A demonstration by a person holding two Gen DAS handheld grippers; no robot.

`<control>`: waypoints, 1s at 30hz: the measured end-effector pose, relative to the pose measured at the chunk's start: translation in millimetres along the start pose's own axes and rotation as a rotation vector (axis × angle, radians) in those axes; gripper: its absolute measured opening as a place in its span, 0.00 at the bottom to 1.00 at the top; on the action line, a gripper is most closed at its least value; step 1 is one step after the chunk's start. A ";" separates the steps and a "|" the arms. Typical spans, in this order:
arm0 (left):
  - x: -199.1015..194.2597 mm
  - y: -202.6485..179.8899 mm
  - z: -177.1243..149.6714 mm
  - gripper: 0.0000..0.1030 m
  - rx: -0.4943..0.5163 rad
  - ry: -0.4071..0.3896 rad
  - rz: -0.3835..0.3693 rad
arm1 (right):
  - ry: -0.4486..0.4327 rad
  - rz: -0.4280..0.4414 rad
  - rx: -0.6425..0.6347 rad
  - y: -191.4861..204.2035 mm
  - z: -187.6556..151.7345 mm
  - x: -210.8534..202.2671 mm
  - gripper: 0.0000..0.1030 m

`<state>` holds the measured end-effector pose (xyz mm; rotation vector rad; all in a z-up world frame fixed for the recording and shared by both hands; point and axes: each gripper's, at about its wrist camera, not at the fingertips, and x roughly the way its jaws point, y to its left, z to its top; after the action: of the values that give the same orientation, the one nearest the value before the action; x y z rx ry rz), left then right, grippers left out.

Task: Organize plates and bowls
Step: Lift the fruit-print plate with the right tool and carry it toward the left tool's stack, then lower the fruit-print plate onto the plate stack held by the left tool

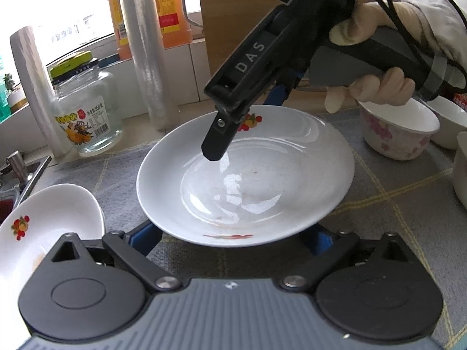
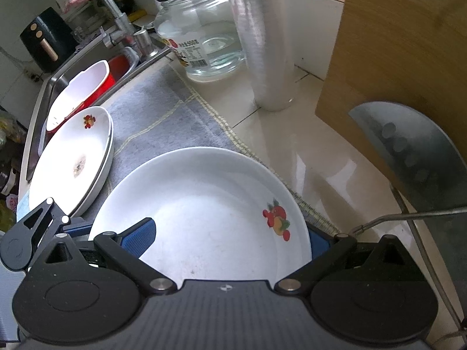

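Observation:
A white plate (image 1: 262, 180) with a fruit print is above the grey mat (image 1: 394, 192). My right gripper (image 1: 233, 122) grips its far rim, one finger inside the plate and one under it. In the right wrist view the same plate (image 2: 204, 213) fills the jaws. My left gripper (image 1: 233, 239) is open, its blue fingers (image 1: 143, 236) passing under the plate's near rim on either side. A stack of matching plates (image 2: 73, 157) lies to the left, and it also shows in the left wrist view (image 1: 43, 227). A flowered bowl (image 1: 397, 134) stands at the right.
A glass jar (image 1: 87, 110) and rolls of plastic wrap (image 1: 146, 58) stand behind the mat. A wooden board (image 2: 408, 58) and a cleaver (image 2: 414, 160) lean at the right. The sink (image 2: 58, 73) with a red basin and a tap lies beyond the plate stack. More white bowls (image 1: 455, 122) sit far right.

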<state>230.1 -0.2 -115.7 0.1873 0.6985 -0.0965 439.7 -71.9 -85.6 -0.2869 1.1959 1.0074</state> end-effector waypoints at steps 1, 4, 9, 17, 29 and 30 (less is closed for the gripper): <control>-1.4 0.0 -0.1 0.96 0.004 -0.002 0.001 | -0.002 0.000 0.000 1.1 -0.4 -1.5 1.00; -6.0 0.7 0.0 0.96 0.004 -0.009 -0.001 | -0.009 -0.005 -0.004 6.0 -1.3 -6.7 1.00; -15.1 0.5 1.8 0.96 0.008 -0.016 -0.006 | -0.020 -0.015 -0.012 14.4 -3.4 -16.6 1.00; -33.2 5.1 3.0 0.96 0.010 -0.024 -0.014 | -0.040 -0.026 -0.023 32.6 -7.6 -32.2 1.00; -68.0 16.7 -8.5 0.96 0.015 -0.053 0.011 | -0.068 -0.038 -0.064 77.1 -5.9 -46.5 1.00; -70.4 18.8 -9.5 0.96 0.015 -0.054 0.016 | -0.068 -0.038 -0.069 82.4 -4.8 -46.8 1.00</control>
<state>173.3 22.0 -74.7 0.2034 0.6430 -0.0913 372.4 -52.4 -21.7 -0.3255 1.0917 1.0191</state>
